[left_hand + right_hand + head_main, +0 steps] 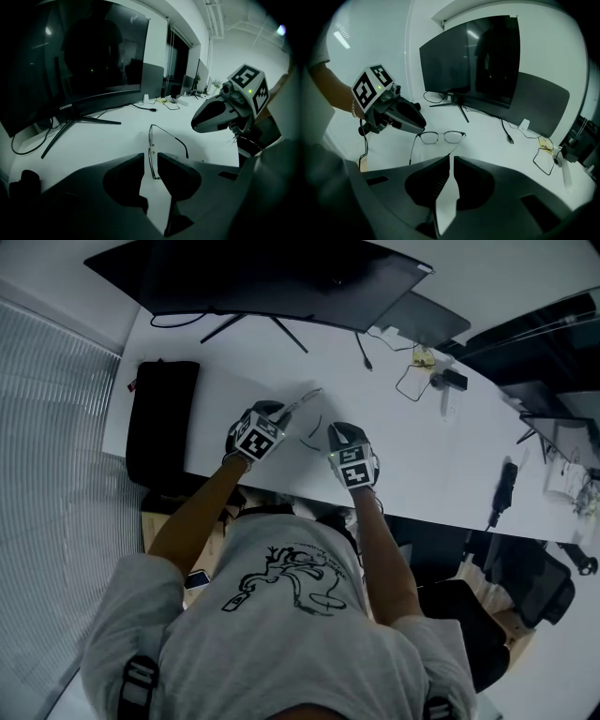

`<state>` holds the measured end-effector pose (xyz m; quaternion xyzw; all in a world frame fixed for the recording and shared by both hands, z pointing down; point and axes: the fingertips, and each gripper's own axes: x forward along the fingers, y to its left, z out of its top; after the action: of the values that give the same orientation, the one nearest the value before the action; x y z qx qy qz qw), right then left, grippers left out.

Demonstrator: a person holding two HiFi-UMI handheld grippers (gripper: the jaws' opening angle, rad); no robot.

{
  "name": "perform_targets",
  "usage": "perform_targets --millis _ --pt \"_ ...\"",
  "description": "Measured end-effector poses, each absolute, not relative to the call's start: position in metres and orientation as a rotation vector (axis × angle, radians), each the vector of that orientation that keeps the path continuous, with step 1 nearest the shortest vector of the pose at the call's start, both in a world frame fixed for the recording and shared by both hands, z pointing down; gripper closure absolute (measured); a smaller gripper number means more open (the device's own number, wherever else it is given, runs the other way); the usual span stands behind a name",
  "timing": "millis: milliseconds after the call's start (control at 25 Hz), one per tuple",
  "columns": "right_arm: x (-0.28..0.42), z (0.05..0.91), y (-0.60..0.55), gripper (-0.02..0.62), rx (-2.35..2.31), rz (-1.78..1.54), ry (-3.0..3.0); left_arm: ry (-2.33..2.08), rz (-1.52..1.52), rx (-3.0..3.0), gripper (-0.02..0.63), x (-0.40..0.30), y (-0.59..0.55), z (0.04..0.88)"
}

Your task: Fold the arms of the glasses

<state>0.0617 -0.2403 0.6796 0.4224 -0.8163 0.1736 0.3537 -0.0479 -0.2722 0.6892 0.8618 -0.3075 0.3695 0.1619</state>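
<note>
- Our grey shirt [281, 634] fills the bottom of the head view, and past it both forearms reach over the white table [422, 456]. We see the left hand-held gripper [272, 420] and the right hand-held gripper [336, 430] flanking the glasses [312, 423]. They lie near the table's front edge, ahead of the monitor [281, 277], with both arms spread.
- From the left gripper view, its jaws stand a little apart and are clamped on nothing. The near end of the front frame shows in the gap. Whether a pad touches it we cannot tell.
- From the right gripper view, its jaws are all but together, leaving only a slit with nothing in it. That slit lines up with the nearer arm of the glasses. The left hand-held gripper's nose sits just beside the far hinge.
- We judge that folding has not yet begun. The wire frame looks light and the table smooth. A push from the nearly closed right jaws could skate the glasses away instead of swinging the arm, unless the left steadies the front. A pinch on a lens or hinge might smear or bend it.
</note>
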Motion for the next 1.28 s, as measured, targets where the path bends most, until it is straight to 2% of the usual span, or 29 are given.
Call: perform_targets --millis 400,600,1280 --pt "0.052 0.72 -0.249 0.552 1.007 0.496 -2.075 -0.852 1.093 2.431 0.517 -0.042 -0.275 0.71" --pt "0.042 0.725 -0.253 0.552 0.977 0.511 -2.082 -0.845 1.105 2.427 0.546 -0.039 -0.276 0.714" --pt "0.034 0.732 -0.258 0.552 0.951 0.533 -2.095 -0.822 1.113 2.43 0.569 -0.029 -0.271 0.716"
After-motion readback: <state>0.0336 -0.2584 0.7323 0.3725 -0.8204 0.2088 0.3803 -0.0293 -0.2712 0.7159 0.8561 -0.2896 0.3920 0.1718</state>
